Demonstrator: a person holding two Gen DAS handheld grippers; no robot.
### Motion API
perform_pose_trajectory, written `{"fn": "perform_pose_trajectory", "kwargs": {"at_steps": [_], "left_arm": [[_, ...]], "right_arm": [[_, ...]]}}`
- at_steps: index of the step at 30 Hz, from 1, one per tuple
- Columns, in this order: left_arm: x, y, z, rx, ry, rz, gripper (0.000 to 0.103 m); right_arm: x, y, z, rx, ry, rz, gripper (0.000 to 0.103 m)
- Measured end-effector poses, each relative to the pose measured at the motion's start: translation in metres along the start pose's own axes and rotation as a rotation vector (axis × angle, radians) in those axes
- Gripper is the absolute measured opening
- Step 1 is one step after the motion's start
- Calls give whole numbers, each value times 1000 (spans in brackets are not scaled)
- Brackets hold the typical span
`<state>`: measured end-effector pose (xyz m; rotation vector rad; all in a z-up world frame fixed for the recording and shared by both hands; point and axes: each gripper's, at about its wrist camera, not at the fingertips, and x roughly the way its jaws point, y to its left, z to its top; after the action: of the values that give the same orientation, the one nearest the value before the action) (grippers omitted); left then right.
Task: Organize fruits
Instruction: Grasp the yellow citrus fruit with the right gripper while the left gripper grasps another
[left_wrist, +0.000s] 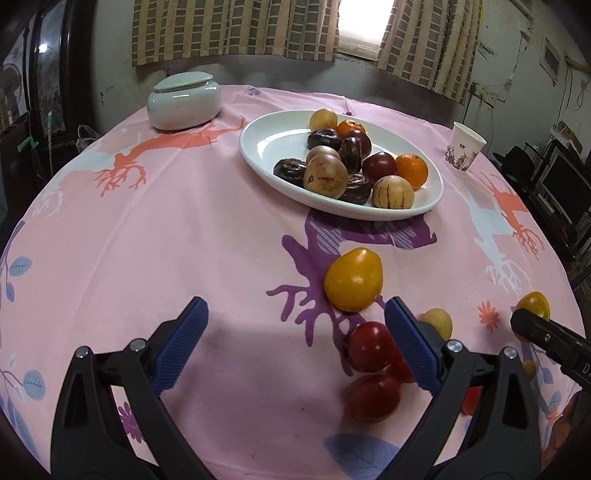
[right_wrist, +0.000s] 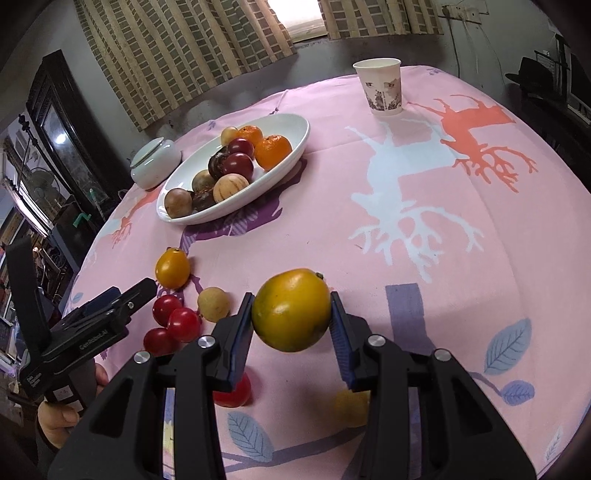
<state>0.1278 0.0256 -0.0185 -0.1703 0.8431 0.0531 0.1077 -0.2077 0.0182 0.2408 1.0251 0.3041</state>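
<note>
My right gripper (right_wrist: 291, 297) is shut on a yellow-orange fruit (right_wrist: 291, 310) and holds it above the pink tablecloth; the left wrist view shows that fruit (left_wrist: 533, 302) at the far right. My left gripper (left_wrist: 295, 306) stands open and empty, low over the cloth. Just ahead of it lies a loose yellow fruit (left_wrist: 352, 280), and by its right finger lie red fruits (left_wrist: 369, 345) and a small pale one (left_wrist: 439, 321). Farther back, a white oval plate (left_wrist: 258, 155) holds several mixed fruits. A red fruit (right_wrist: 232, 395) and a yellow one (right_wrist: 351, 406) lie under my right gripper.
A lidded pale ceramic jar (left_wrist: 184, 99) stands at the back left and a paper cup (left_wrist: 463, 146) at the back right. A hand (right_wrist: 55, 421) holds the left gripper's handle. The round table's edge curves close on both sides.
</note>
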Motion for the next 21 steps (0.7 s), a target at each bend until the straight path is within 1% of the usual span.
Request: {"fn": "perform_pose_trajectory", "kwargs": {"at_steps": [2, 4, 6, 7, 8, 10, 12, 13, 14, 16, 17, 21], "left_arm": [[2, -5, 6, -3, 21, -29, 97], [8, -13, 10, 16, 45, -33, 97], [20, -21, 14, 35, 89, -42, 92], [25, -23, 14, 38, 100, -37, 84], [29, -27, 15, 42, 106, -35, 79], [34, -32, 16, 43, 101, -30, 77], [41, -37, 15, 51, 113, -10, 68], [42, -39, 14, 61, 112, 0, 62], [41, -41, 14, 78, 97, 12, 51], [42, -42, 13, 106, 88, 21, 42], [41, -41, 14, 101, 87, 12, 40], [37, -36, 12, 87, 92, 6, 39]], "right_arm": [[-1, 0, 0, -4, 3, 18, 40], [-2, 0, 1, -8, 4, 32, 40], [-5, 0, 2, -1, 1, 51, 40], [-6, -1, 2, 0, -1, 54, 40], [-7, -2, 3, 2, -3, 56, 40], [-9, -4, 3, 7, -4, 55, 40], [-9, -5, 4, 11, 0, 56, 40], [-9, -4, 3, 11, 3, 56, 40], [-8, -4, 3, 9, 5, 57, 40], [-8, -3, 3, 8, 7, 60, 40], [-8, -3, 3, 8, 7, 61, 40], [-8, -3, 2, 9, 9, 57, 40]]}}
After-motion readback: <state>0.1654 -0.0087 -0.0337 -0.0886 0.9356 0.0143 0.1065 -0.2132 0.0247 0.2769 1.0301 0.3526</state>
